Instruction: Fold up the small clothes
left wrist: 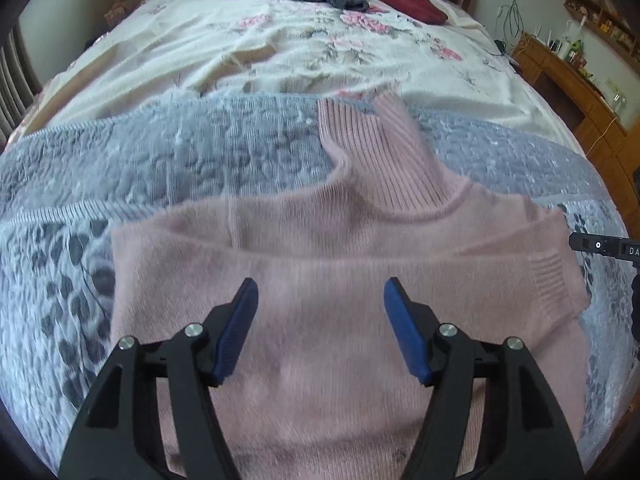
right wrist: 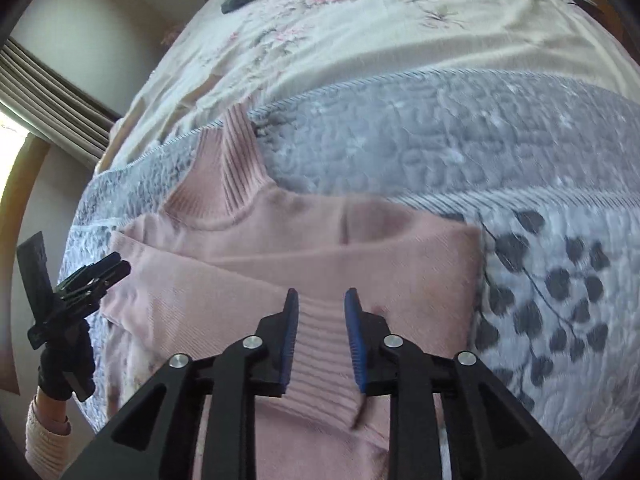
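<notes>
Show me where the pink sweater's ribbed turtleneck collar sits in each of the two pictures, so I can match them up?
Left wrist view: the collar stands above centre, slightly right, pointing up the bed.
Right wrist view: the collar lies left of centre, above the right gripper.
Shared landmark: the grey quilt lying under the collar in both.

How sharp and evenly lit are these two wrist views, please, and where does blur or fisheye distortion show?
Left wrist view: soft daylight, no harsh glare; the pink sweater and grey quilt look motion-smeared, the left gripper stays crisp, the bed bulges. Right wrist view: bright window at the left edge, sweater fairly sharp near the right gripper, quilt smeared at far right.
</notes>
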The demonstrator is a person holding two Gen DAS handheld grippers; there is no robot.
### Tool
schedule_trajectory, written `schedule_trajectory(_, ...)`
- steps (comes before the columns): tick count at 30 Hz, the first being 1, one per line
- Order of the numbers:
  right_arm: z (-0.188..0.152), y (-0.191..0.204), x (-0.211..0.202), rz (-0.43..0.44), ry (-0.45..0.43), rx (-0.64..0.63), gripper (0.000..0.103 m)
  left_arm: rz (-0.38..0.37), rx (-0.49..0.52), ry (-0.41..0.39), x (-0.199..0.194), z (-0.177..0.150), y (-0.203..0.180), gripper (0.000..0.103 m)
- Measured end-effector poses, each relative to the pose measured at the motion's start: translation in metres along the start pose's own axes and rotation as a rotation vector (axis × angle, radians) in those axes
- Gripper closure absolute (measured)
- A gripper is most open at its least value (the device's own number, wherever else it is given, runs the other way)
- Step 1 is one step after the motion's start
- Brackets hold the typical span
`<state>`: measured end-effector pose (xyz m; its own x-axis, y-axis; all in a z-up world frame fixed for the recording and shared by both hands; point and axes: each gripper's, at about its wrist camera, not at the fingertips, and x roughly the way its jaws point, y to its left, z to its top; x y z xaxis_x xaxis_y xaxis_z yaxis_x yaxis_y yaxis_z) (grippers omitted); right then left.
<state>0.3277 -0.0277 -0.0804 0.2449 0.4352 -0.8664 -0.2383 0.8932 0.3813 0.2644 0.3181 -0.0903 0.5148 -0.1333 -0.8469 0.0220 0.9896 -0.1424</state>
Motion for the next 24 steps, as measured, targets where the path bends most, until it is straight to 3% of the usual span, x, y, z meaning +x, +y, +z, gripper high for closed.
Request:
schedule_trajectory(8, 0.083, 0.047, 0.065, 0.130, 0.002, -0.024, 0.054, -0.040, -0.036, 0.012, 0.045, 0.070, 0.009, 0.035)
schedule_trajectory(12, 0.105, 0.068, 0.109, 0.107, 0.022, -0.049, 0.039, -0.073, -0.044, 0.034, 0.076, 0.078, 0.004, 0.035)
schedule_trajectory(15, 0.113, 0.071, 0.133, 0.101, 0.019, -0.023, 0.037, -0.091, -0.087, 0.061, 0.098, 0.081, 0.004, 0.035)
schedule_trajectory(18, 0.119, 0.066, 0.149, 0.097, 0.023, 0.015, 0.037, -0.102, -0.095, 0.058, 0.110, 0.084, -0.002, 0.042)
schedule_trajectory(20, 0.120, 0.065, 0.150, 0.111, 0.015, 0.010, 0.057, -0.122, -0.095, 0.056, 0.114, 0.086, -0.007, 0.066)
schedule_trajectory(21, 0.120, 0.064, 0.147, 0.130, 0.005, 0.016, 0.078, -0.145, -0.106, 0.064, 0.117, 0.087, -0.007, 0.075)
schedule_trajectory(22, 0.118, 0.062, 0.141, 0.149, -0.019, 0.023, 0.084, -0.165, -0.121, 0.068, 0.118, 0.086, -0.007, 0.086)
schedule_trajectory(24, 0.112, 0.063, 0.122, 0.167, -0.075, -0.007, 0.090, -0.187, -0.143, 0.033, 0.111, 0.083, -0.004, 0.093)
